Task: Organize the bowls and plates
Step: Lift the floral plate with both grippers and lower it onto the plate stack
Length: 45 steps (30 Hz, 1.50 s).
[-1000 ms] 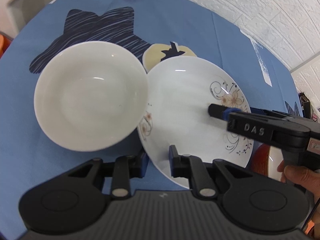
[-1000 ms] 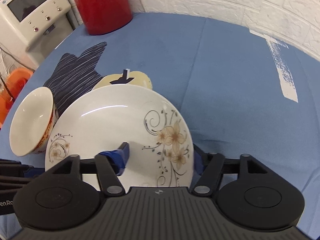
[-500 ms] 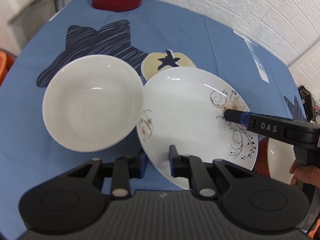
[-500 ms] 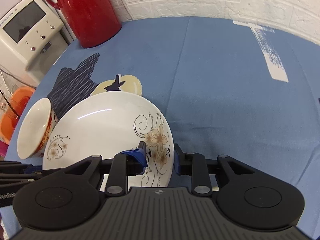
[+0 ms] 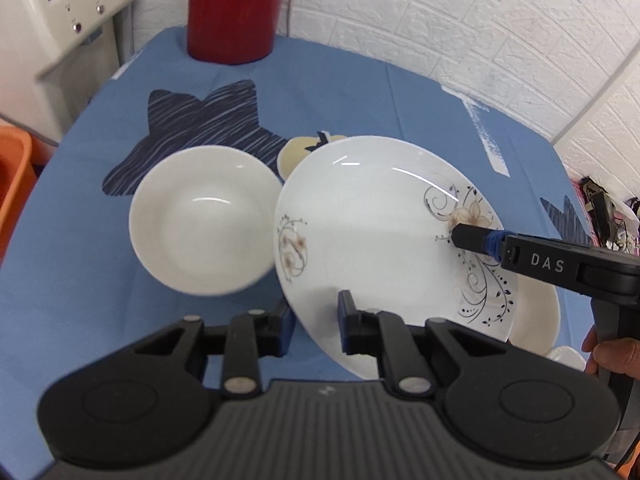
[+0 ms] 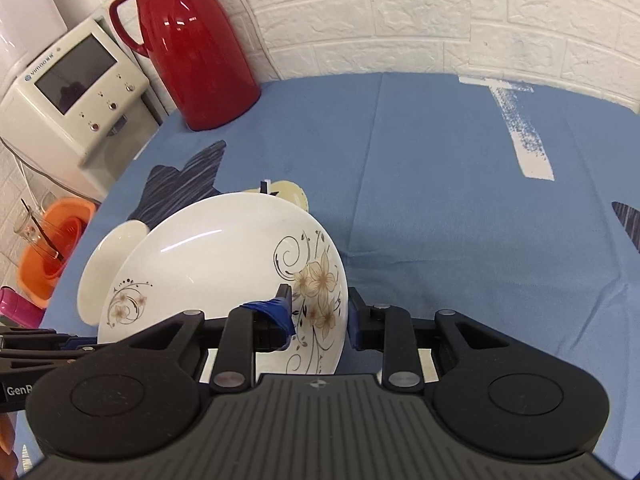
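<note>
- White brick wall behind, blue cloth with star prints over the desk [image 6: 460, 184].
- Left tongs [image 5: 314, 316] pinched on the near rim of the floral plate [image 5: 372, 232]; one finger above, one below.
- Right tongs [image 6: 318, 316] clamped on the same plate's opposite rim, over the flower print.
- Plate tilted, held off the cloth between both tongs, near the desk's middle.
- Glazed ceramic by the look: stiff, fairly heavy, slick, chips or shatters if dropped. Best taken at the rim, gripped firmly, kept level.
- White bowl [image 5: 204, 220] just beside the plate's left edge; touching or not, cannot tell.
- Another bowl [image 5: 536, 320] partly hidden under the plate's right side.
- Red thermos jug [image 6: 188, 48] at the far left corner, white appliance [image 6: 76, 96] beyond the left edge, orange bin [image 6: 52, 252] lower down beside it.
</note>
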### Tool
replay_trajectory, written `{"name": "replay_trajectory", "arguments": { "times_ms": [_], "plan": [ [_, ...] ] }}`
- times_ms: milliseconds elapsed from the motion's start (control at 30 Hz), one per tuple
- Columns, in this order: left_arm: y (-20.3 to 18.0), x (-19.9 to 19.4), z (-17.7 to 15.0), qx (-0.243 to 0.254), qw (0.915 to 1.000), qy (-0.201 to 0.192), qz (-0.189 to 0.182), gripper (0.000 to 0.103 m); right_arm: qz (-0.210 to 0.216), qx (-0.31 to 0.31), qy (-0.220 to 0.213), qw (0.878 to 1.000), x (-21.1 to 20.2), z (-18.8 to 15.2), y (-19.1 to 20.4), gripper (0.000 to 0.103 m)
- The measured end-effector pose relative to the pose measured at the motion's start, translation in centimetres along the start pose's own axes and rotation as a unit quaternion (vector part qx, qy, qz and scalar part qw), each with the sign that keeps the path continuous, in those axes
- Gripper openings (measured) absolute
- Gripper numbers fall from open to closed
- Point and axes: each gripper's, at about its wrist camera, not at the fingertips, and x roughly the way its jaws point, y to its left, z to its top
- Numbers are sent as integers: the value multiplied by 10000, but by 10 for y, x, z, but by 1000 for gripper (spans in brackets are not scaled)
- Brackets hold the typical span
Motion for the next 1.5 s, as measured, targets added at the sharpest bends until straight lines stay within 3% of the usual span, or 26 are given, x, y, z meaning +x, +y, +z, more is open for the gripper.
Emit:
{"name": "replay_trajectory", "arguments": {
  "times_ms": [167,333,667,900,1167,1400,1500],
  "plan": [
    [0,-34,-23,131,9997,-78,-184,12,-50,-3,-189,9998,-33,-15,9,10],
    [7,-75,-66,262,9992,-193,-239,12,-77,8,-358,9993,-76,-48,24,10],
    [18,-126,-185,391,9984,-174,-357,13,-155,61,-582,9982,-140,-159,54,10],
    [31,-137,-241,518,9983,-106,-242,13,-47,112,-571,9983,-153,-223,71,11],
    [38,-121,-261,599,9981,82,-65,15,-56,165,-361,9992,-139,-263,77,11],
    [44,-113,-260,565,9982,181,-123,19,114,271,-351,9990,-135,-267,74,12],
    [37,-111,-263,797,9967,139,-9,22,162,431,-434,9980,-135,-267,72,13]
  ]
}}
